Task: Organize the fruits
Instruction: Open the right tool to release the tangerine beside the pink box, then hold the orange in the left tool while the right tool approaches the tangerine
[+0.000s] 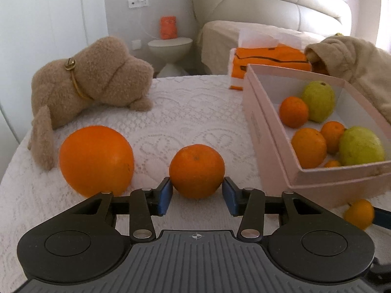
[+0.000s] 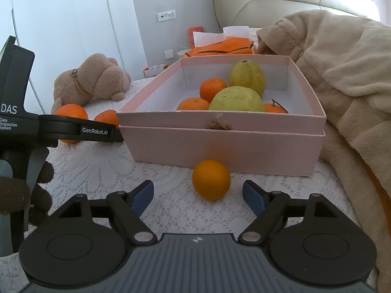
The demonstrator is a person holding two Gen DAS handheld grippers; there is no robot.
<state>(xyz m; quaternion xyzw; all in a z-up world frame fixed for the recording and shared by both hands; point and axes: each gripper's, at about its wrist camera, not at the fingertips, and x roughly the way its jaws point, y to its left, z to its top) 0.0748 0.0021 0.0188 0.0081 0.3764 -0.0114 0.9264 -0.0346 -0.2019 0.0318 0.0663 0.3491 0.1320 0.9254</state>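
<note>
We log three loose fruits on the lace-covered desk (image 1: 200, 112): a large orange (image 1: 96, 161), a mandarin (image 1: 197, 171) and a small orange (image 2: 211, 179) just before the pink box (image 2: 220, 144), which already holds oranges and green fruit. Our left gripper (image 1: 198, 196) brackets the mandarin, pads seemingly touching, though firm contact is unclear. Our right gripper (image 2: 198, 196) stands spread wide, short of the small orange. Risk: round fruit may roll off if nudged off-centre.
</note>
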